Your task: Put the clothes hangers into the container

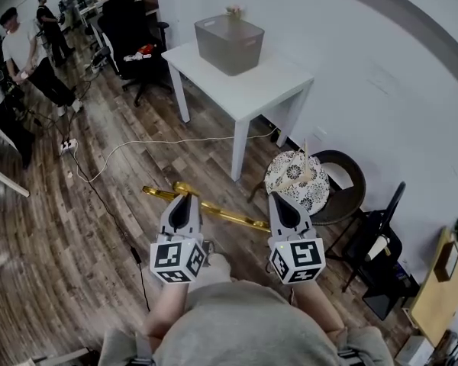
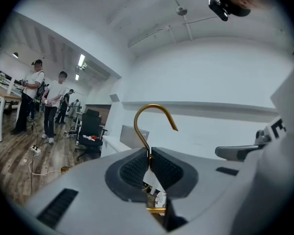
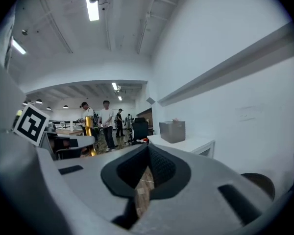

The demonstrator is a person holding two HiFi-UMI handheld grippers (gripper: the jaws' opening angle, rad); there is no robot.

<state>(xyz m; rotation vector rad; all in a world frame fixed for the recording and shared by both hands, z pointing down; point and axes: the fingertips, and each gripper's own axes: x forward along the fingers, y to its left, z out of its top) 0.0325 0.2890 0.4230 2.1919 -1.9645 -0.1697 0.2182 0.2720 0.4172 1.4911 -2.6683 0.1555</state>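
Note:
A gold clothes hanger [image 1: 214, 210] hangs level over the wooden floor in front of me. My left gripper [image 1: 182, 200] is shut on the neck just below its hook. In the left gripper view the hook [image 2: 154, 112] curls up above the closed pads of the left gripper [image 2: 149, 156]. My right gripper [image 1: 282, 198] is beside the hanger's right end with its jaws together and nothing between them. The right gripper view shows the right gripper [image 3: 148, 153] shut and empty. The grey container [image 1: 229, 44] stands on a white table [image 1: 278, 86] ahead and appears small in the right gripper view [image 3: 172, 131].
A round chair with a patterned cushion [image 1: 298, 178] stands to the right of the table. A white cable [image 1: 149, 145] and a power strip [image 1: 67, 145] lie on the floor. A black office chair [image 1: 133, 29] and people [image 1: 23, 52] are at the far left.

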